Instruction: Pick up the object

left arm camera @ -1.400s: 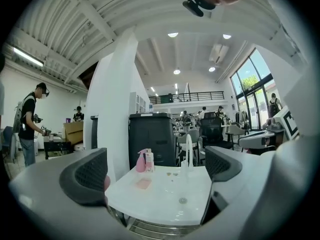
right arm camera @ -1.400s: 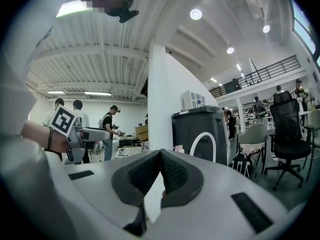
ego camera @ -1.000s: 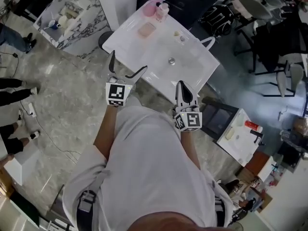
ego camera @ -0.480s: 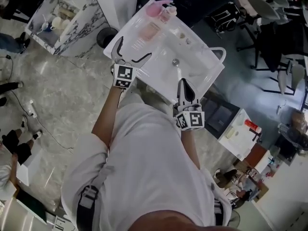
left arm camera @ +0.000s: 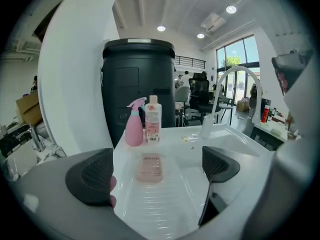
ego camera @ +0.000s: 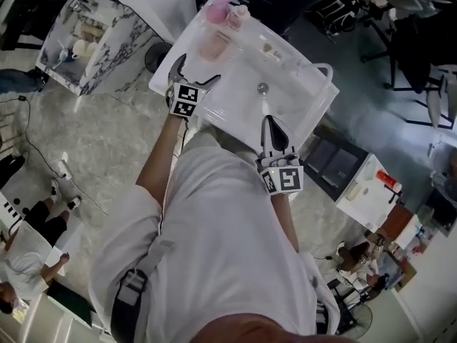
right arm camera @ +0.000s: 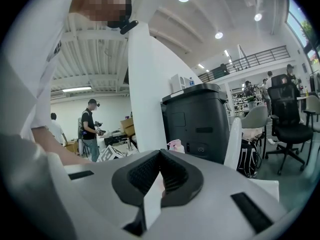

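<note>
In its own view the right gripper (right arm camera: 160,156) blocks most of the sink (ego camera: 235,102); only the spray bottle (right arm camera: 175,145) top shows; label on clear bottle (left arm camera: 152,123) unreadable; small bits (left arm camera: 186,138) on sink too tiny to ID.

Left gripper (ego camera: 194,73) jaws wide, empty, narrowing; right gripper (ego camera: 270,124) jaws together

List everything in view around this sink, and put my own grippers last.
sink unit: one, white, in front of the person
tap: one, white, arched, at the basin's rim
drain: one, silver, in the basin
spray bottle: one, pink, sink's back corner
bottle: one, clear with pink label, beside the spray bottle
soap bar: one, pink, on the ribbed drainer ahead of the left gripper
bin: one, black, behind the sink
left gripper: black jaws wide apart, just closing slightly, nothing between them
right gripper: black jaws together, empty, at the sink's front edge
</note>
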`<state>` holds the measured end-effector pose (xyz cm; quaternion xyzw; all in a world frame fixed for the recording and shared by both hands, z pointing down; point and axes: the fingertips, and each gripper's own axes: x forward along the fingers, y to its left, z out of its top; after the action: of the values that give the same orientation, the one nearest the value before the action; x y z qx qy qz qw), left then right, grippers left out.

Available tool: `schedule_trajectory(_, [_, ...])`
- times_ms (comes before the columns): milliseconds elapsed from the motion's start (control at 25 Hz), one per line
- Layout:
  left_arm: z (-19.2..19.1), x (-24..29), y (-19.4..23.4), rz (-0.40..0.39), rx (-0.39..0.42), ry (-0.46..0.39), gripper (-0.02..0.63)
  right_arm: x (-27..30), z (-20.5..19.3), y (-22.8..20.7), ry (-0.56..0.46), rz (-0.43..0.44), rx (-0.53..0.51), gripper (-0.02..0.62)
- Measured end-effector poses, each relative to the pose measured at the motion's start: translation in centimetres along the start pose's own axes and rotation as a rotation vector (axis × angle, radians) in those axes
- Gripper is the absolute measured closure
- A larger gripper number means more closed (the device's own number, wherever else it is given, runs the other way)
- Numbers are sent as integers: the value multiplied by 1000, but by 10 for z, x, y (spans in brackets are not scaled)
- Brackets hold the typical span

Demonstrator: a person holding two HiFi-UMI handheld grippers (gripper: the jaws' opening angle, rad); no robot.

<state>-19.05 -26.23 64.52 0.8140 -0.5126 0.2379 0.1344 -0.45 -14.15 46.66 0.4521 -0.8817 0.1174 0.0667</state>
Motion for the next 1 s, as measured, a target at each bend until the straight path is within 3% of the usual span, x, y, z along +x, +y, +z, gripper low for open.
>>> schedule_trajectory(360, [-31, 71, -10, -80, 46, 162, 78, -12, -10, -23, 22, -80, 44, 594])
schedule_trajectory(800, [-83, 140, -19, -136, 138, 413, 179, -40, -23, -52, 44, -215, 107, 594])
schedule_trajectory(1000, [-102, 158, -18, -123, 166, 505, 234, -49, -28, -62, 46, -264, 132, 594])
